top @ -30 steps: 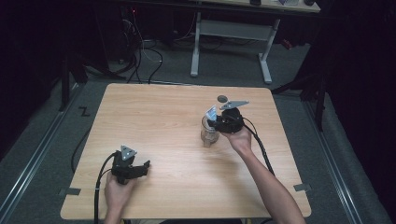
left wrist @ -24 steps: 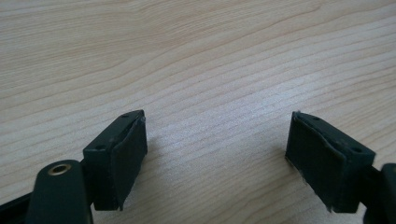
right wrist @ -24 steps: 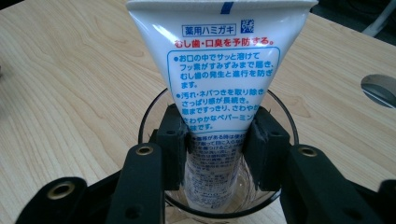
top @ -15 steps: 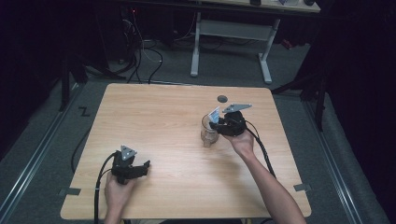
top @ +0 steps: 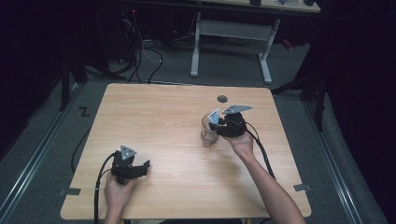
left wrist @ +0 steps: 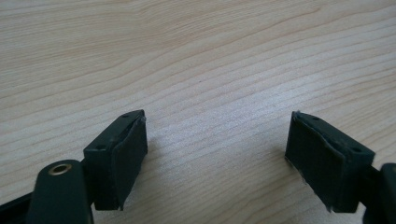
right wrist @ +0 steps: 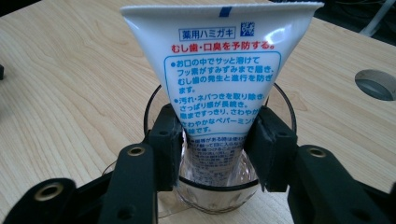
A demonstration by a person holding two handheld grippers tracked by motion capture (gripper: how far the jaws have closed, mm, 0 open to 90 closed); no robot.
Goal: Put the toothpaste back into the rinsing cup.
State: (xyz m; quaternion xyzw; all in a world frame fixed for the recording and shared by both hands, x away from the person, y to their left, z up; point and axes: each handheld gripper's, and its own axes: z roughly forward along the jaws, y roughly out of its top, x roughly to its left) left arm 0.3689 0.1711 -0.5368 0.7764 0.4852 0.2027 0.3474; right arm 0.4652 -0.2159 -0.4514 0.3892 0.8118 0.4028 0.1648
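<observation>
The high view looks forward and down over the whole wooden table (top: 177,121). The left gripper view sits close above bare wood near its front-left corner. The right gripper view, close on the glass (right wrist: 219,186), shares the round hole (right wrist: 376,84) near the far edge.

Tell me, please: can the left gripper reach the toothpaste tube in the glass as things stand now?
Probably not without moving across. The left gripper rests near the table's front left, fingers open; the toothpaste tube stands in the glass far right, with the right gripper around it.

left gripper (top: 140,166): black, grey three-corner plate on top, black cable | right gripper (top: 215,129): black, same grey plate, brass screw holes | arms: bare, no sleeves
</observation>
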